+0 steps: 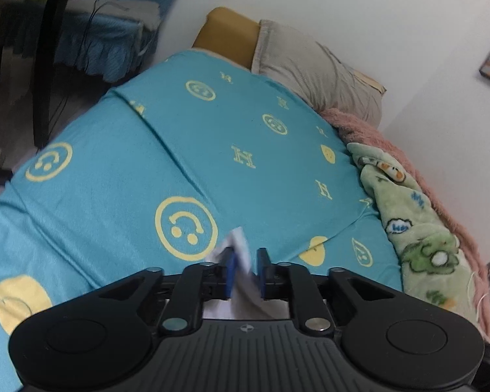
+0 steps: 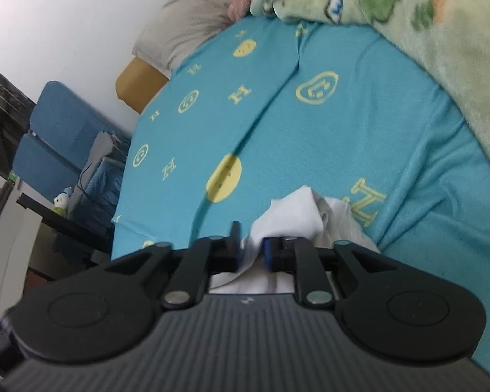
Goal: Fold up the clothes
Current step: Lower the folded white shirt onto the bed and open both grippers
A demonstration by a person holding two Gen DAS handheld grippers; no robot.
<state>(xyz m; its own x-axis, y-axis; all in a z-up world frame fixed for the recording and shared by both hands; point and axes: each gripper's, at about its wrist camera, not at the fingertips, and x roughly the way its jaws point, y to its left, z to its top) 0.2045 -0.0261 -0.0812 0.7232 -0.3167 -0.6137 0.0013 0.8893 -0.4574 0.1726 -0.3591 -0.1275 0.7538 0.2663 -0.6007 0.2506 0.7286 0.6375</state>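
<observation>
Teal bedsheet (image 1: 121, 150) with yellow smiley faces and letter prints spread over the bed, creased along one long ridge; grey pillow (image 1: 313, 72) and mustard headboard (image 1: 225, 32) at the far end against a white wall (image 1: 359, 9); pink fleece (image 1: 375, 137) and green cartoon blanket (image 1: 418, 228) bunched along the wall side. Second bed with a blue frilled cover (image 1: 91, 49) across the floor in the left wrist view.

Left gripper (image 1: 246, 266) nearly closed, blue pads pinching a thin edge of white garment (image 1: 241, 254), cloth poking up between the fingers and trailing back under the body. Right gripper (image 2: 253, 251) likewise narrowed on the same white cloth (image 2: 297, 212), a bigger crumpled fold bulging out ahead of the fingertips and resting low over the sheet, beside a yellow letter print. Whether the cloth touches the sheet: unclear
</observation>
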